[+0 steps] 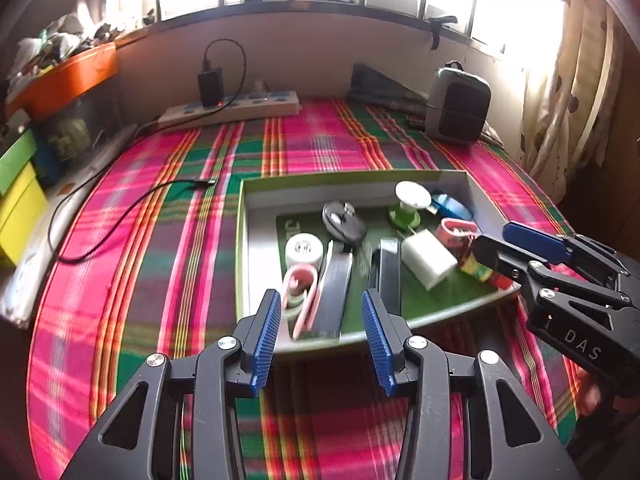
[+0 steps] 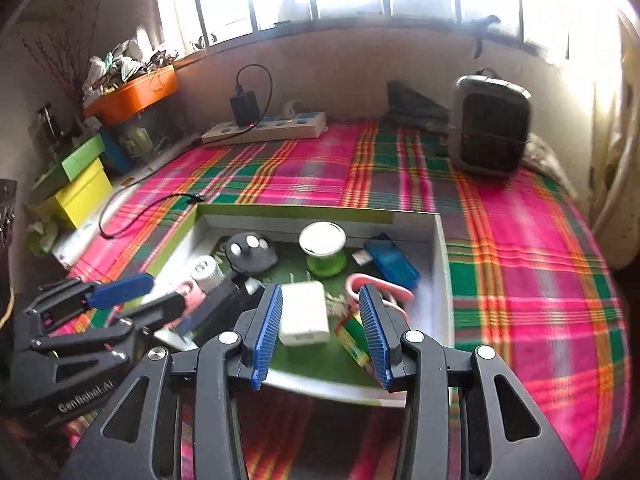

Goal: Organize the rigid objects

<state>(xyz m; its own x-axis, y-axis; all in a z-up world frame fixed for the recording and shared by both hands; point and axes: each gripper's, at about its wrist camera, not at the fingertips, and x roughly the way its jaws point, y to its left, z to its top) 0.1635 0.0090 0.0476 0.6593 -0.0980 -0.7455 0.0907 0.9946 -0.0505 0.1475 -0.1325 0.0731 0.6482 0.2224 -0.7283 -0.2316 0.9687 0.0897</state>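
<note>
- In the left wrist view, our left gripper (image 1: 320, 336) hung over the near edge of the tray (image 1: 256, 188), its jaws apart and clasping nothing.
- Between its blue pads (image 1: 266, 338) we saw the near end of a long black bar (image 1: 334, 292) lying in the tray, with a pink clip (image 1: 302, 300) just left of that bar.
- Farther into the tray lay a white round cap (image 1: 304, 249), a black mouse (image 1: 344, 222), a white charger block (image 1: 428, 258) and a green spool (image 1: 406, 208).
- Our right gripper (image 1: 516, 242) showed at the right, above the tray's near right corner, jaws parted and empty.
- In the right wrist view, our right gripper (image 2: 320, 332) was likewise released over the near rim of the tray (image 2: 438, 272).
- The white charger block (image 2: 302, 316) lay just beyond and between its pads (image 2: 374, 334); a red and green tube (image 2: 354, 340) sat against the inner side of the right pad.
- The green spool (image 2: 325, 246), black mouse (image 2: 250, 254) and a blue case (image 2: 394, 260) lay deeper in.
- The left gripper (image 2: 146, 296) appeared at the left edge, jaws apart, above the pink clip (image 2: 190, 294).
- The tray rested on a pink plaid cloth (image 2: 520, 280).
</note>
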